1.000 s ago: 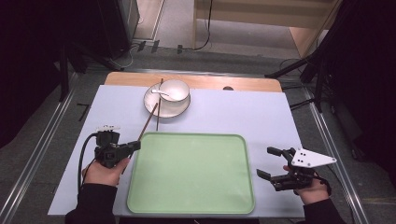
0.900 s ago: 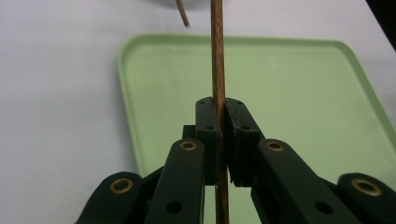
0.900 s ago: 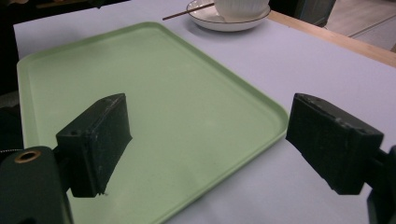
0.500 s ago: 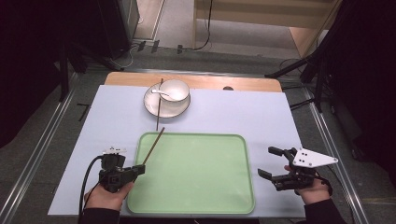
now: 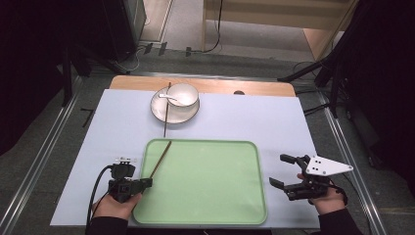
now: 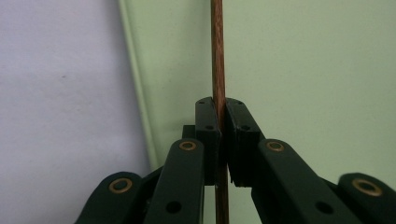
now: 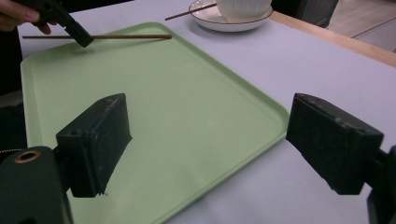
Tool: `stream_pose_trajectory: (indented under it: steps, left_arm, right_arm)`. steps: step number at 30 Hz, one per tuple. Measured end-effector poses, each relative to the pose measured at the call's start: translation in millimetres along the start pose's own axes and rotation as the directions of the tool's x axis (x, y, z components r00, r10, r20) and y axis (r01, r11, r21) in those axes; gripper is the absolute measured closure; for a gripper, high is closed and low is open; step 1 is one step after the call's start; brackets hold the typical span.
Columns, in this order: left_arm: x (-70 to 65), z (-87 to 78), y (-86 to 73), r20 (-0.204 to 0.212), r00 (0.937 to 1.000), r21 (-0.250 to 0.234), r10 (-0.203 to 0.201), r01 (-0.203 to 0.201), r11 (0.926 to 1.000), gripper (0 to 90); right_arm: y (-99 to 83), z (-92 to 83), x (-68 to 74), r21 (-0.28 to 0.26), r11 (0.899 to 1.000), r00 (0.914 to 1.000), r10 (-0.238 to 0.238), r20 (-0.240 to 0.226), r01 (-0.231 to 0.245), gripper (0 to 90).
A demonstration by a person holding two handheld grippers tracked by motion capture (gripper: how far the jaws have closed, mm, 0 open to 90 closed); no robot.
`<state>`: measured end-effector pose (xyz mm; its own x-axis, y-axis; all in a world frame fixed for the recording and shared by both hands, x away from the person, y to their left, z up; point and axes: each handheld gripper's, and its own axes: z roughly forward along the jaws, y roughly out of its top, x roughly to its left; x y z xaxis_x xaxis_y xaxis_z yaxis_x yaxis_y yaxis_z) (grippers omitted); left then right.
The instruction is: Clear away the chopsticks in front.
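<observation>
A brown chopstick [image 5: 161, 158] is pinched between the pressed-together jaws of the left gripper [image 5: 144, 182] and held low over the left edge of the green tray [image 5: 205, 215], apparently so that it can be laid down inside, while its mate [image 5: 166, 120] is left leaning on the plate [image 5: 159, 113] under the white bowl [image 5: 183, 95] at the far side of the table. The right gripper [image 5: 278, 171] is kept spread and empty just off the tray's right edge, seemingly in reserve. Whether the held chopstick's tip is touching the tray cannot be made out, and the spoon [image 5: 169, 97] in the bowl is partly hidden by the rim.
</observation>
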<state>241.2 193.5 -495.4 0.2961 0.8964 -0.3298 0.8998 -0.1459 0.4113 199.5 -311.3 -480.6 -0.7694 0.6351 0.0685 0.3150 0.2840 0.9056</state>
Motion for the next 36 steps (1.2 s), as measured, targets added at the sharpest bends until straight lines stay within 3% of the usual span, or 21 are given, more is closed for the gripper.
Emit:
stream_pose_trajectory:
  steps: [3,8,15,19,22,25,28,29,30,31,33,34,36]
  left_arm:
    - [-3.2,7.3,0.3,-0.001,0.9998,0.022,0.018,-0.018,0.9996,84.8]
    - [-4.6,9.2,1.2,0.015,0.9995,0.009,0.028,-0.029,0.9996,79.6]
    - [-3.2,9.0,2.3,0.027,0.9988,0.016,0.04,-0.04,0.9991,79.1]
    - [-4.7,7.7,3.8,0.044,0.9973,0.018,0.058,-0.059,0.9981,70.4]
    - [-5.0,2.6,6.0,0.058,0.9956,-0.01,0.074,-0.073,0.9973,65.9]
    - [-4.4,-3.4,7.4,0.082,0.9886,-0.055,0.126,-0.122,0.991,60.5]
    - [-5.8,-12.0,9.0,0.091,0.9751,-0.114,0.202,-0.191,0.9749,49.7]
    - [-5.8,-12.0,9.0,0.091,0.9751,-0.114,0.202,-0.191,0.9749,47.1]
    - [-5.9,-13.1,9.7,0.096,0.972,-0.123,0.214,-0.202,0.9716,47.1]
    - [-4.6,-14.6,11.8,0.111,0.9677,-0.133,0.226,-0.211,0.9683,41.6]
    - [-3.7,-15.2,13.5,0.121,0.9658,-0.135,0.229,-0.213,0.9678,39.6]
    - [-1.4,-16.6,19.1,0.12,0.9605,-0.15,0.251,-0.232,0.961,38.7]
    - [0.3,-16.8,23.6,0.121,0.9595,-0.168,0.255,-0.233,0.9578,37.8]
  right_arm:
    - [0.1,0.1,0.7,0.0,1.0,1.0,-0.002,-0.005,0.002,14.5]
    - [-0.2,-0.5,0.7,0.001,1.0,1.0,0.0,-0.004,0.0,14.4]
    - [-0.4,-0.8,0.8,0.001,1.0,1.0,-0.003,-0.005,0.003,14.5]
    - [-0.2,-1.0,1.0,-0.001,1.0,1.0,0.0,-0.005,0.0,14.4]
    - [-0.4,-1.3,1.1,-0.001,1.0,1.0,-0.002,-0.005,0.002,14.5]
    - [-0.6,-1.7,1.3,0.0,1.0,1.0,-0.001,-0.003,0.001,14.5]
    - [-1.2,-3.0,1.7,-0.001,1.0,1.0,0.001,-0.002,-0.001,14.5]
    - [-1.2,-3.0,1.7,-0.001,1.0,1.0,0.001,-0.002,-0.001,14.5]
    - [-1.3,-3.5,1.9,-0.002,1.0,1.0,0.003,-0.001,-0.003,14.5]
    - [-1.7,-4.5,2.1,-0.003,1.0,1.0,0.007,0.004,-0.007,14.5]
    - [-1.8,-4.9,2.1,-0.003,1.0,1.0,0.006,0.003,-0.006,14.5]
    - [-2.1,-5.6,2.5,-0.004,1.0,1.0,0.003,0.004,-0.003,14.5]
    - [-2.2,-5.7,3.1,-0.006,1.0,1.0,0.006,0.004,-0.006,14.4]
